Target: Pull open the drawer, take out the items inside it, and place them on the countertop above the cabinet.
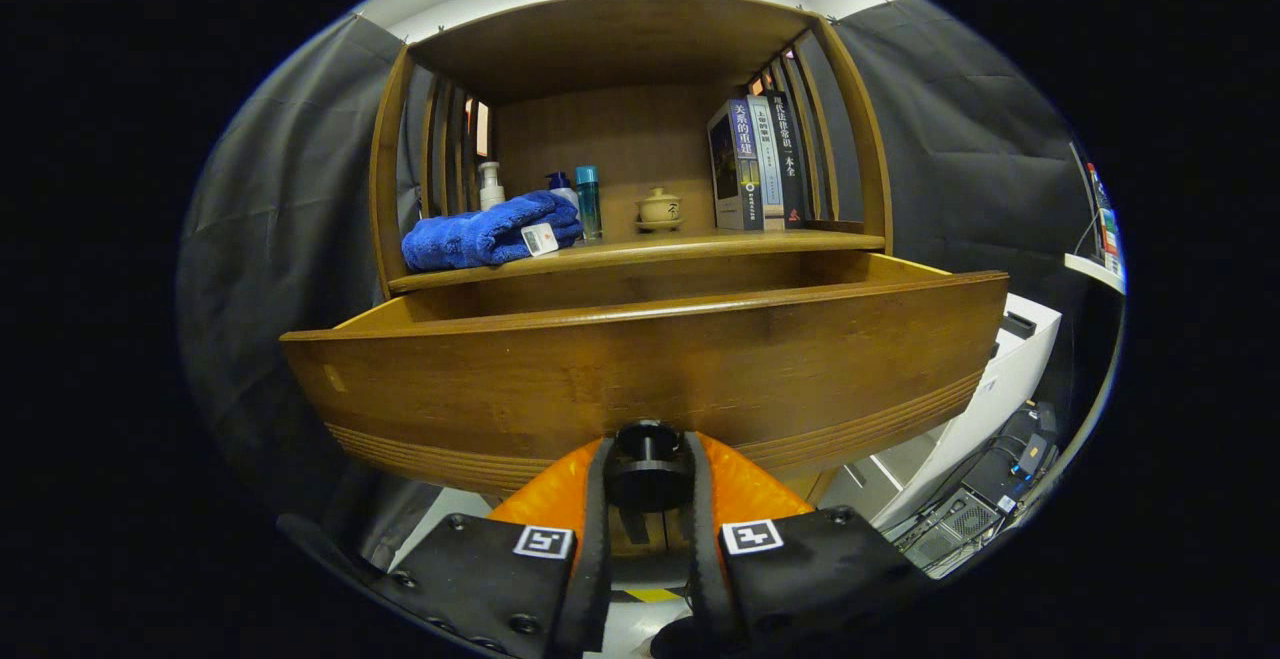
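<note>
Wooden cabinet drawer, curved brown front: pulled well out from under the worktop; opening step judged done or nearly so.

Round dark drawer knob, low centre of the front: pinched between the jaws of the gripper, both fingers closed against its sides.

Drawer interior: hidden behind the raised front; contents cannot be told, so removal looks not yet begun.

Worktop above the drawer: folded blue towel at left with a small white tag, white pump bottle and teal bottle behind it, small beige lidded pot at centre, upright books at right. Whether any came from the drawer is unclear.
</note>
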A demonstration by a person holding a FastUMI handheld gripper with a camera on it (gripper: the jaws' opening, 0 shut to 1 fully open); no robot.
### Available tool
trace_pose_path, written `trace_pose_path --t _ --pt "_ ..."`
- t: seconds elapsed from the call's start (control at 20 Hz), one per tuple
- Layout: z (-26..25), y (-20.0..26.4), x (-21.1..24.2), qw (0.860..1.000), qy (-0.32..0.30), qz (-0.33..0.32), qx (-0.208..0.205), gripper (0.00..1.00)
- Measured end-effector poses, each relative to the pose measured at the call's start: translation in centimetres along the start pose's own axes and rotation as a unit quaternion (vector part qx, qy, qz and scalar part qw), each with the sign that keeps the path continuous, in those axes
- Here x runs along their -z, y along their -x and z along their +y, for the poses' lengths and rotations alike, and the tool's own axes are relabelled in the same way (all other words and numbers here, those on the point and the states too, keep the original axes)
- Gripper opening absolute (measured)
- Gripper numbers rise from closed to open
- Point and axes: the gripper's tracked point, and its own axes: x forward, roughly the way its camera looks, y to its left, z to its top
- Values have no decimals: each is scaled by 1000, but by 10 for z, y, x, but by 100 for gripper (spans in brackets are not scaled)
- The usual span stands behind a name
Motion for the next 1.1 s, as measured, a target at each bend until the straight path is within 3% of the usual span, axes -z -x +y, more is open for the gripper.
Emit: trace_pose_path --t 0.1,0.25,0.7,0.85,1.0,1.1 --pt "0 6 3 1000 -3 5 -1 41" --pt "-1 16 6 1000 -4 3 2 32" --pt "0 39 15 1000 -20 11 3 32" --pt "-7 42 25 999 -29 42 13 66" --pt "-17 54 3 997 -76 18 23 99" --pt "-27 64 -15 995 -93 2 31 99"
